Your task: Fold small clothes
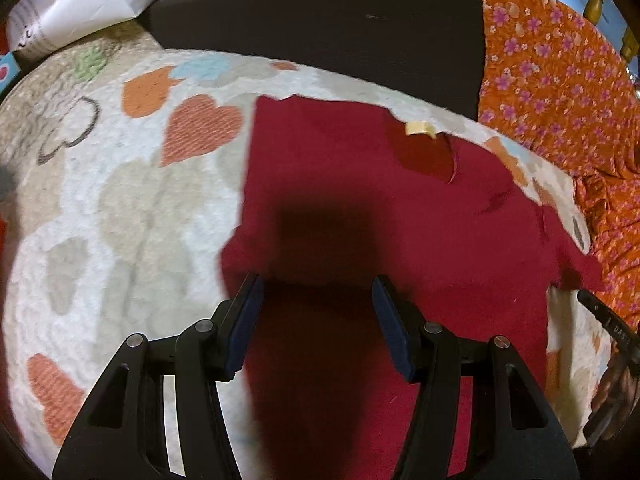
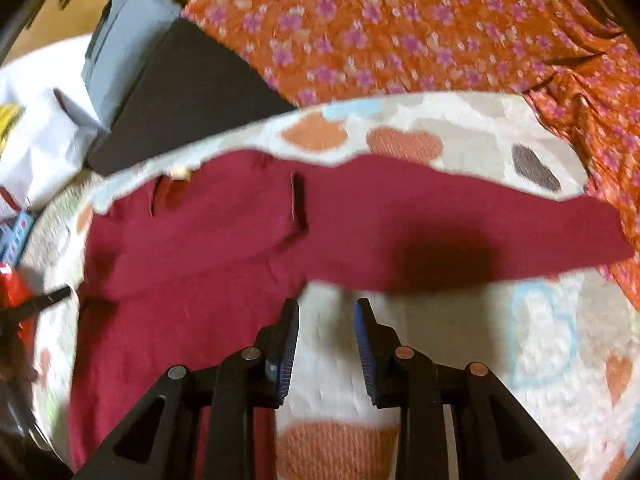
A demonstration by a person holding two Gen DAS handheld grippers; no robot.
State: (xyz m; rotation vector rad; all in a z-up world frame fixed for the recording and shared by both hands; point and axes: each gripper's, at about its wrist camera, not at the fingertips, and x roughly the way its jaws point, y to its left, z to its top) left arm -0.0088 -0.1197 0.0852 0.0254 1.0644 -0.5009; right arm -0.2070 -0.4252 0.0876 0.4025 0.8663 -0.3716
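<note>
Here, a fluffy cream blanket (image 1: pixel 132 208) patterned with orange, grey and blue hearts serves as the work surface, bordered by an orange floral fabric (image 2: pixel 400 32) and a dark flat cushion (image 1: pixel 320 28), with crumpled white paper (image 1: pixel 80 0) behind. A maroon long-sleeved top (image 2: pixel 192 248) lies spread flat on the blanket, one sleeve stretched toward the floral fabric. The left gripper (image 1: pixel 318 284) hovers over the garment, jaws wide apart and empty. The right gripper (image 2: pixel 327 308) sits just below the sleeve, jaws partly open, holding nothing.
</note>
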